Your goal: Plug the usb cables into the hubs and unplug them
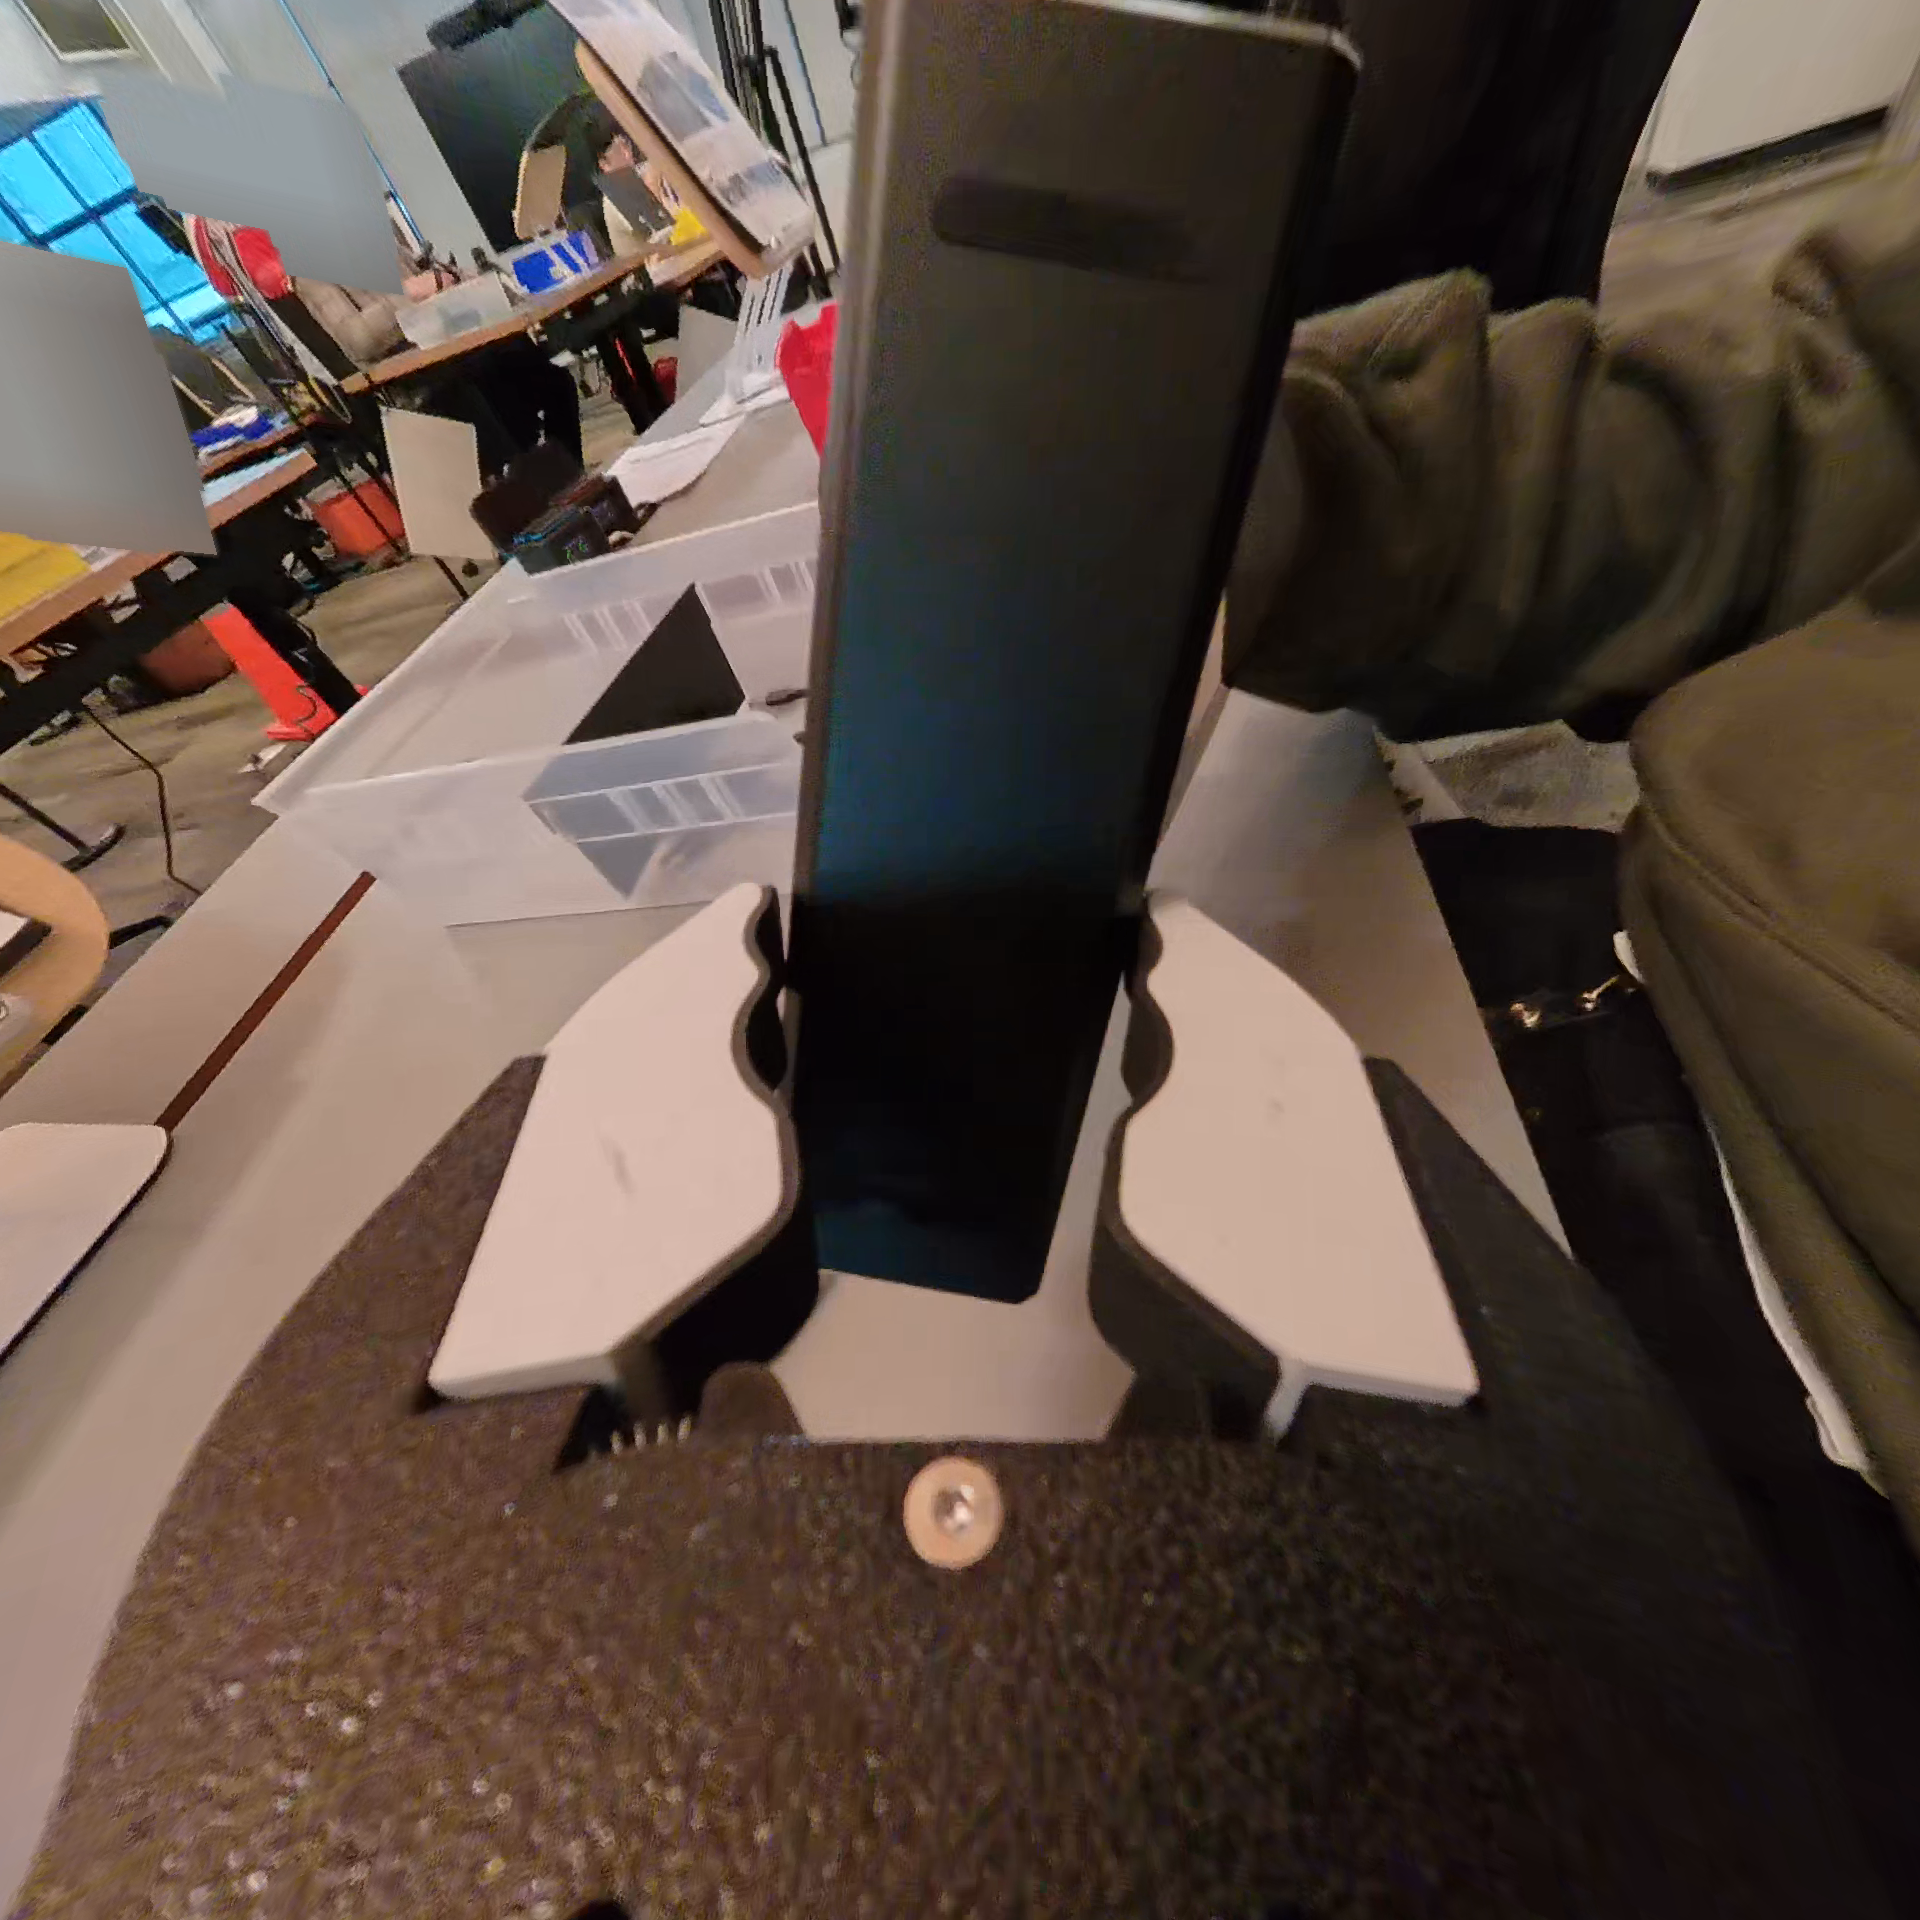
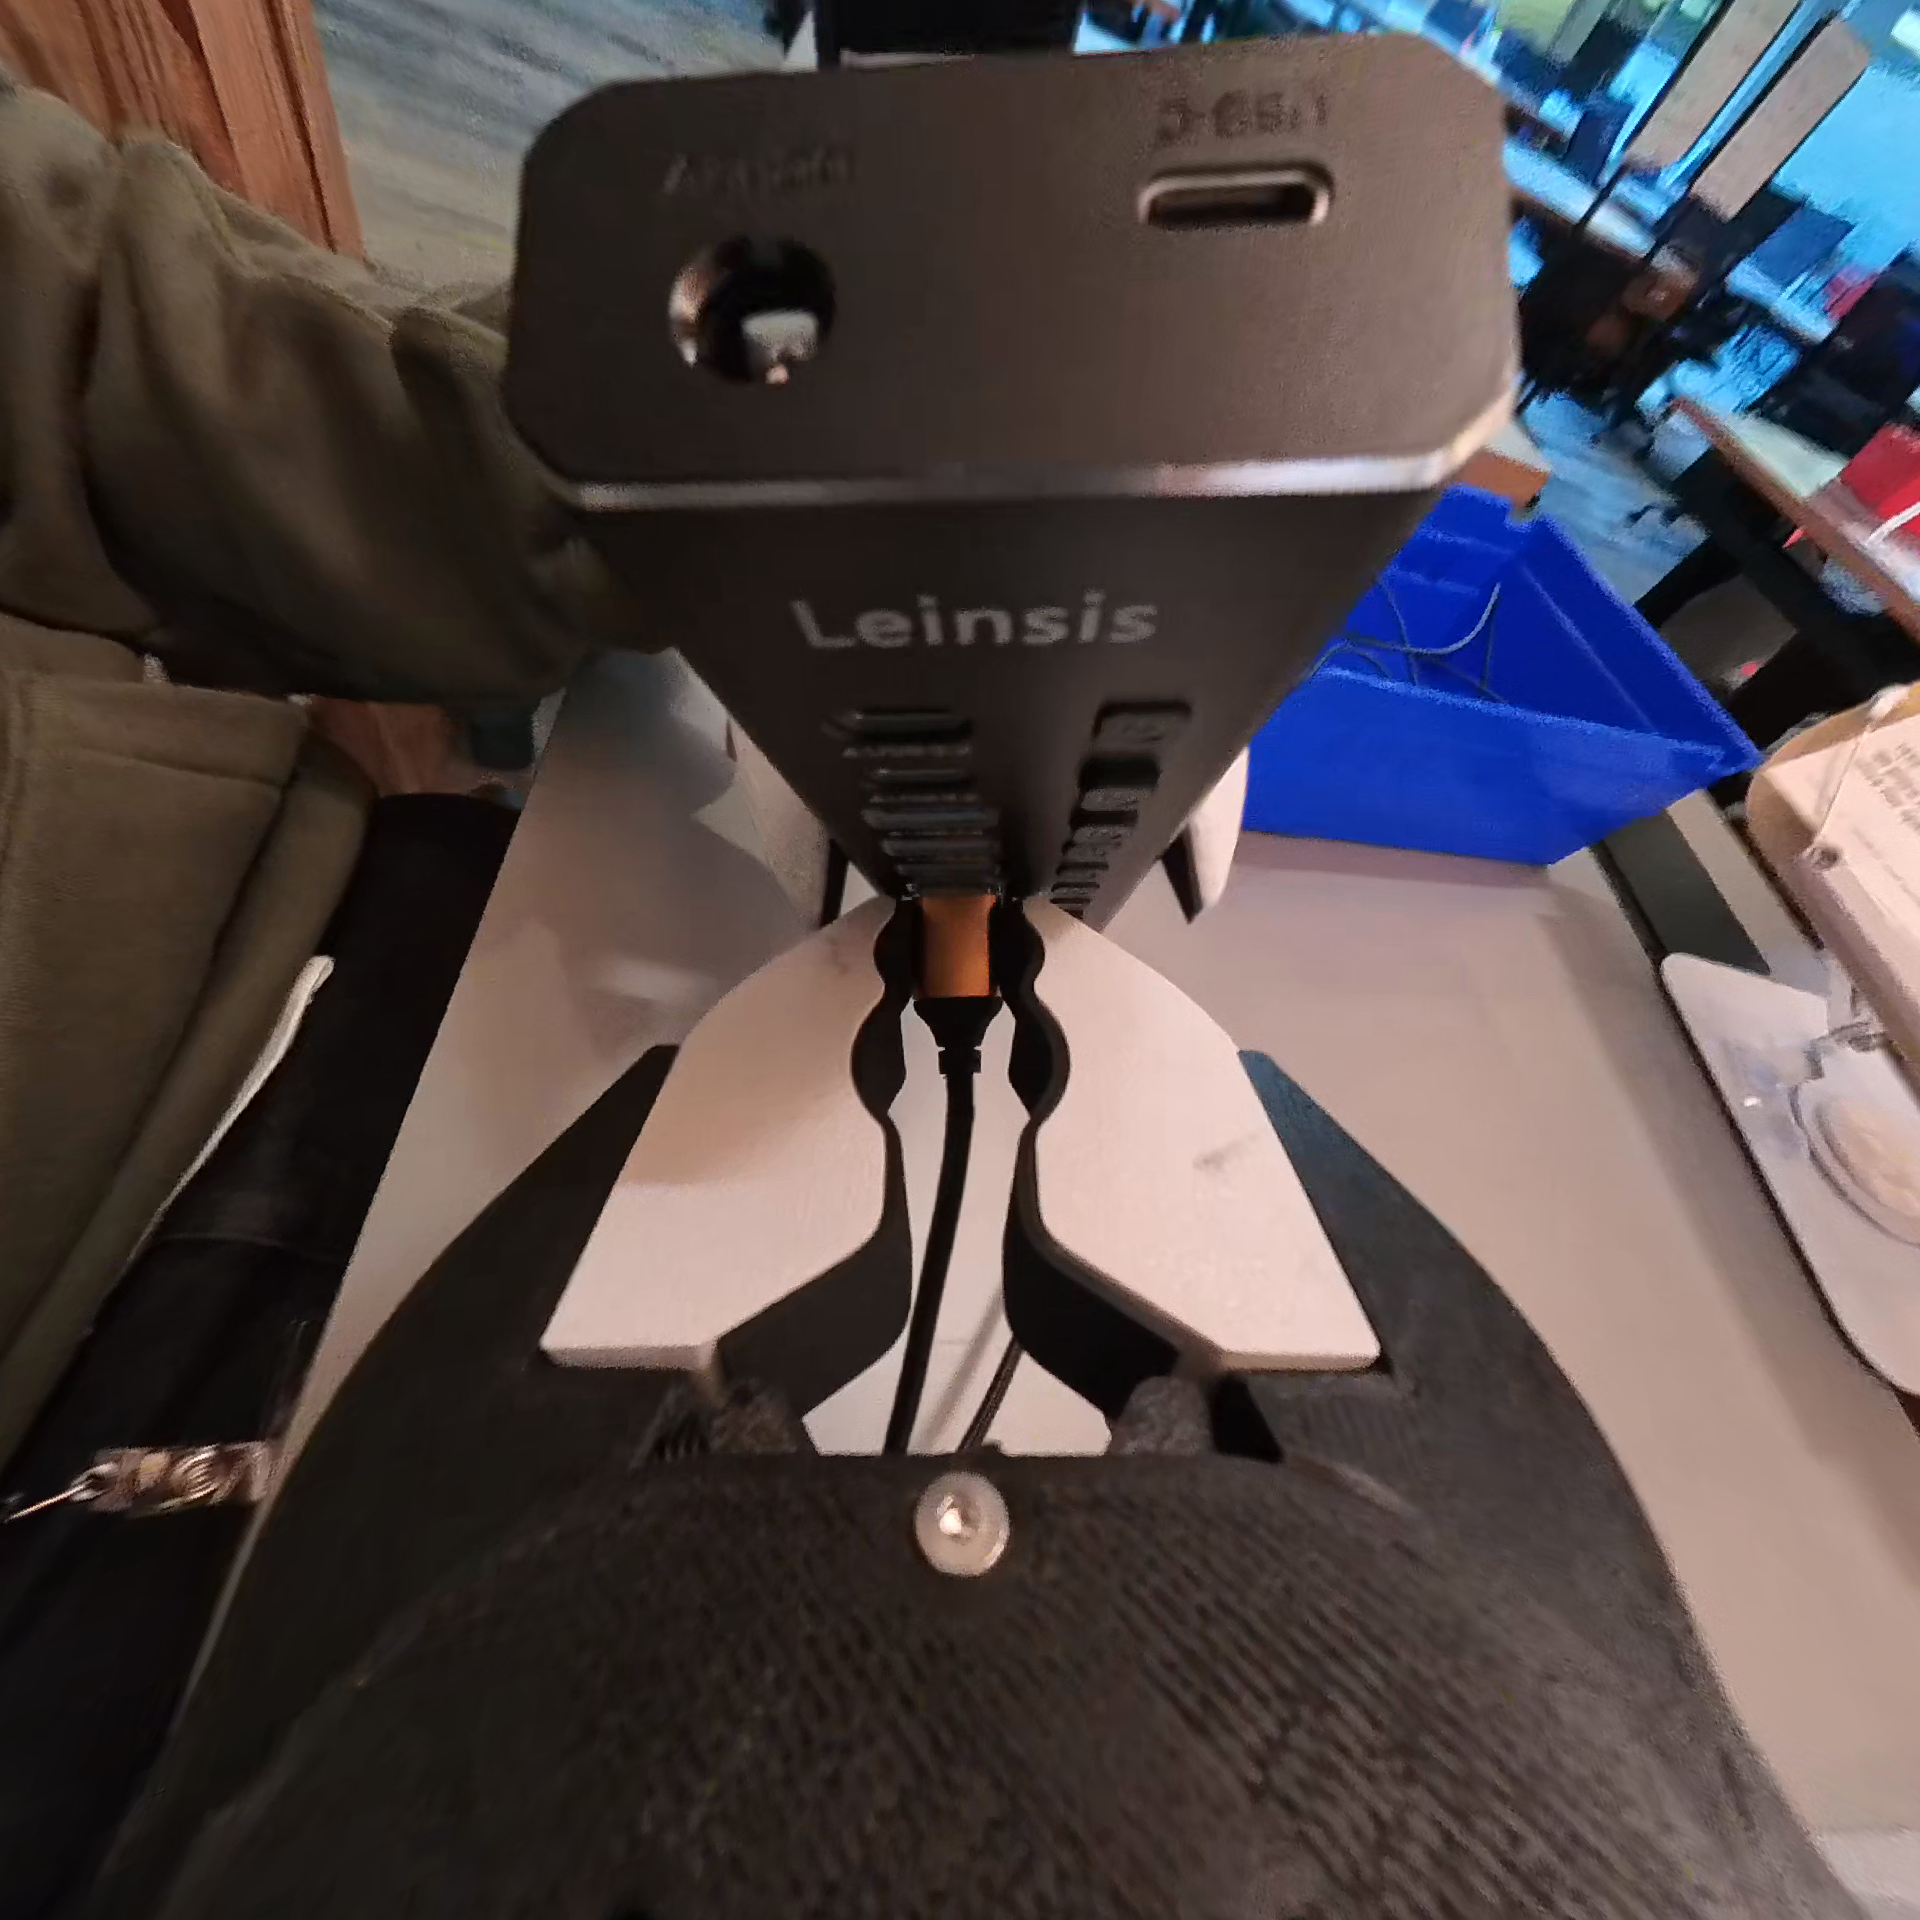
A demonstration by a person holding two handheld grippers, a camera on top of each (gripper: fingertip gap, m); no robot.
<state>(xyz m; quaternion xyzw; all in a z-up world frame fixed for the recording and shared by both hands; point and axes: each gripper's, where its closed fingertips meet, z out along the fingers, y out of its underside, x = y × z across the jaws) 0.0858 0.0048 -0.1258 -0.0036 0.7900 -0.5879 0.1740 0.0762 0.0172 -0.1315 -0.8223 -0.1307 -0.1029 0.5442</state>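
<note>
Left gripper [image 1: 956,966] jaws clamp hub [image 1: 1039,520]; right gripper [image 2: 958,935] jaws pinch plug [image 2: 956,951].

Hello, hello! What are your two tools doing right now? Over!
Left tool shut on hub, holding it upright. Right tool shut on plug, plug at a hub port. Nothing in the way.

We saw the hub [image 1: 997,665] standing between the left gripper [image 1: 956,966] fingers, a clear bin [image 1: 499,769] behind it to the left, and the cable plug [image 2: 956,951] between the right gripper [image 2: 958,935] fingers, directly below the hub.
</note>
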